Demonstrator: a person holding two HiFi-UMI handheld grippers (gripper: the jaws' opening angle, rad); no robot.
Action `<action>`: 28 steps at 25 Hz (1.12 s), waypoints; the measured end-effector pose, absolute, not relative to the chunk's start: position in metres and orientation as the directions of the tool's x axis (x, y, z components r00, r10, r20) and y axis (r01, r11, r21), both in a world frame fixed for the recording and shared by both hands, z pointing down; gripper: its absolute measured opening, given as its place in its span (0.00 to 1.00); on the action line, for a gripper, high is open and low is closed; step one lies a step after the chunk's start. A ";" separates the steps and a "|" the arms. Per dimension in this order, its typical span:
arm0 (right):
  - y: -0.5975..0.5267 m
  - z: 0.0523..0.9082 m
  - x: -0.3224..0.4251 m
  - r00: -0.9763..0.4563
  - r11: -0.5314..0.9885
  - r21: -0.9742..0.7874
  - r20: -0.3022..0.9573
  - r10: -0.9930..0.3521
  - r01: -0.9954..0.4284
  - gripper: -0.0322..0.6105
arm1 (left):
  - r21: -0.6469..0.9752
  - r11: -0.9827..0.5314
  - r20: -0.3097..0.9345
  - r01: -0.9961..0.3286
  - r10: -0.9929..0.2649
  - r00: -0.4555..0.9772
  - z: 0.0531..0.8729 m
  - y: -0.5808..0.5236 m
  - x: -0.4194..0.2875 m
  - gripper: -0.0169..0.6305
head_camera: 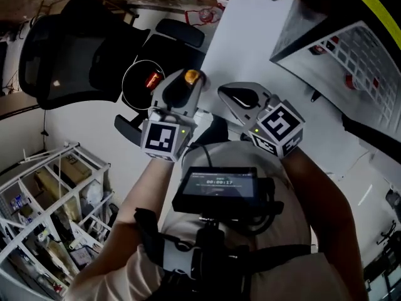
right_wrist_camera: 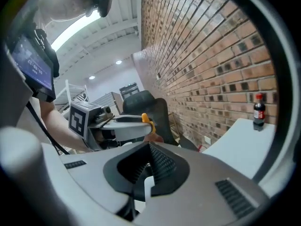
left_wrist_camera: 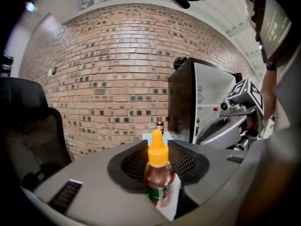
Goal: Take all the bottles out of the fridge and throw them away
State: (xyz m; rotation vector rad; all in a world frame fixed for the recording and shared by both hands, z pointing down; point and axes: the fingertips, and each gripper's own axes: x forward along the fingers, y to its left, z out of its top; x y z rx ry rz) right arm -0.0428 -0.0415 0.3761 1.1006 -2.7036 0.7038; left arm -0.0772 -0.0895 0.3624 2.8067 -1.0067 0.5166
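While the left gripper (head_camera: 183, 86) hangs near a round bin (head_camera: 133, 96), its fingers (left_wrist_camera: 188, 160) pinch a small bottle (left_wrist_camera: 158, 175). That bottle has an orange cap, a green label and red-brown drink inside. It stands up straight between the fingers. Seen from the head view, the bottle sits just beside the bin's white rim, on the rim's right side. Something red (head_camera: 152, 80) lies in the bin; I cannot tell what it is.

The right gripper (head_camera: 241, 97) is close beside the left one, near the white table (head_camera: 250, 36). Its fingers (right_wrist_camera: 162, 164) are pressed together with nothing between them.

One dark bottle with a red top (right_wrist_camera: 258, 109) stands at the far end of the table, near the brick wall (left_wrist_camera: 108, 79). The fridge (left_wrist_camera: 181, 102) stands near the table with its door open. Small bottles with red tops (left_wrist_camera: 197, 125) show inside it. A black chair (head_camera: 69, 49) stands next to the bin. A white wire rack (head_camera: 56, 218) in the lower left of the head view holds boxes and other small things.
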 end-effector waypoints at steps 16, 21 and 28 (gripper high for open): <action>-0.101 0.400 -0.206 -0.885 0.808 -0.382 0.314 -0.343 -0.449 0.06 | -0.010 -0.517 0.421 -0.856 -0.779 0.465 0.411 -0.143 -0.258 0.23; -0.108 0.410 -0.238 -0.903 0.823 -0.400 0.322 -0.285 -0.403 0.06 | -0.030 -0.474 0.433 -0.880 -0.799 0.416 0.433 -0.155 -0.293 0.23; -0.114 0.419 -0.261 -0.909 0.826 -0.416 0.333 -0.249 -0.379 0.06 | -0.058 -0.463 0.503 -0.884 -0.779 0.375 0.479 -0.170 -0.326 0.23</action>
